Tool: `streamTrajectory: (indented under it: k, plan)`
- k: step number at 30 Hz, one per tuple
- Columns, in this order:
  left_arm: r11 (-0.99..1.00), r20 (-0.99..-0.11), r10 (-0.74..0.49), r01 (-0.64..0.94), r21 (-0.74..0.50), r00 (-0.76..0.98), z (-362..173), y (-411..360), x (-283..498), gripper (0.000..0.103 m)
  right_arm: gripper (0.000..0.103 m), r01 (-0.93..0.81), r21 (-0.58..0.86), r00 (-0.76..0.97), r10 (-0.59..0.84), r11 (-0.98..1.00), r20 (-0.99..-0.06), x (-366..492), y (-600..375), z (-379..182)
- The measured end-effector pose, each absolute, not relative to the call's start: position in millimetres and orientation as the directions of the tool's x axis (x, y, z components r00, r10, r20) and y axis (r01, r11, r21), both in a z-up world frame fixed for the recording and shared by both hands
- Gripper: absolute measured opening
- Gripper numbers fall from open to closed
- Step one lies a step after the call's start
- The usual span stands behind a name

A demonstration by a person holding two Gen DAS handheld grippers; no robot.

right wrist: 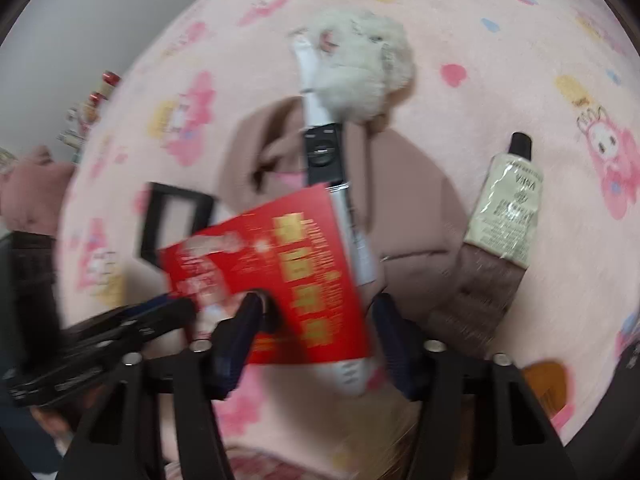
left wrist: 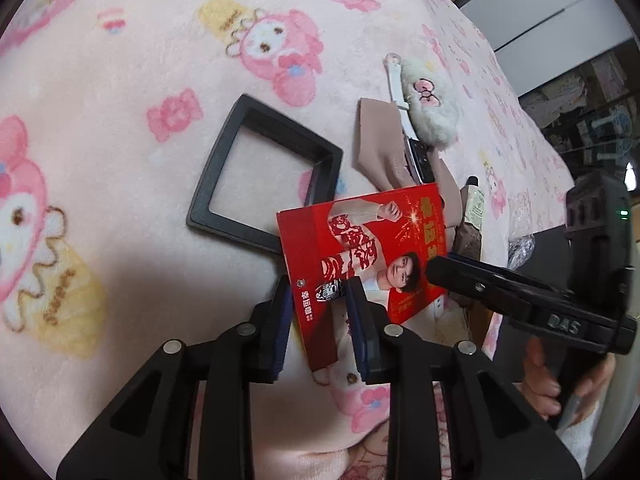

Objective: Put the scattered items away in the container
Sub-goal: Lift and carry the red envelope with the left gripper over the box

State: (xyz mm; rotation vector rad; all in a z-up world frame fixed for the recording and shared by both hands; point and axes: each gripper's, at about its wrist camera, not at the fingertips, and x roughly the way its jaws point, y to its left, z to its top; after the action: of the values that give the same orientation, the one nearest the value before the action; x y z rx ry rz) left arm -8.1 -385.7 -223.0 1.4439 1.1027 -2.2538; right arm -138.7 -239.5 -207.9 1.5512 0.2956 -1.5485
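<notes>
1. Step in hand, by the look of it: picking up the red packet [left wrist: 360, 248] off the pink blanket [left wrist: 120, 120]. Nothing packed away yet; packet right now lying tilted, one corner over the black square frame [left wrist: 208, 200], the far edge over the beige pouch [left wrist: 376, 140].
2. Not sure which thing counts as the container, tbh. Guessing frame or pouch.
3. Left gripper [left wrist: 318, 312]: jaws down to a narrow gap, near corner of the packet sitting between them. Looks very close to the pads on both sides, but can't tell whether actually pinched or just straddled.
4. Right gripper [right wrist: 318, 304]: roughly half open, hanging over the packet's other end. One finger overlapping the red face, the other just beside the edge with a sliver of gap, so not clamped. Blurry view though.
5. Next move probably calls for one proper squeeze on an edge, then a lift clear of the frame. Slippery flat packet, so likely to skid on the fleece if nudged instead of gripped.
</notes>
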Motion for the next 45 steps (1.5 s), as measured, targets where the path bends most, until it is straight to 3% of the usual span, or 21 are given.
streamTrajectory:
  k: [10,26,34,41,45]
  plan:
    - [-0.752,-0.826,0.162,0.475,-0.458,-0.54,-163,-359,3,0.03,0.051,0.729,0.383,0.094,-0.47,-0.568,-0.877,-111,-199,-149]
    - [-0.871,-0.736,0.351,0.087,-0.483,-0.579,-68,-182,-74,0.031,0.053,0.586,0.34,-0.213,-0.544,-0.736,-0.811,-119,2,-40]
    - [-0.845,-0.744,0.501,-0.065,-0.531,-0.441,-83,-73,-169,0.031,0.053,0.446,0.269,-0.277,-0.417,-0.854,-0.866,-172,109,-59]
    - [-0.897,-0.833,0.438,-0.1,-0.431,-0.337,-122,2,-232,0.032,0.053,0.309,0.256,-0.273,-0.343,-0.916,-0.899,-226,169,-104]
    - [-0.891,-0.843,0.451,-0.09,-0.445,-0.292,-142,12,-246,0.033,0.053,0.278,0.225,-0.269,-0.3,-0.934,-0.915,-240,176,-124]
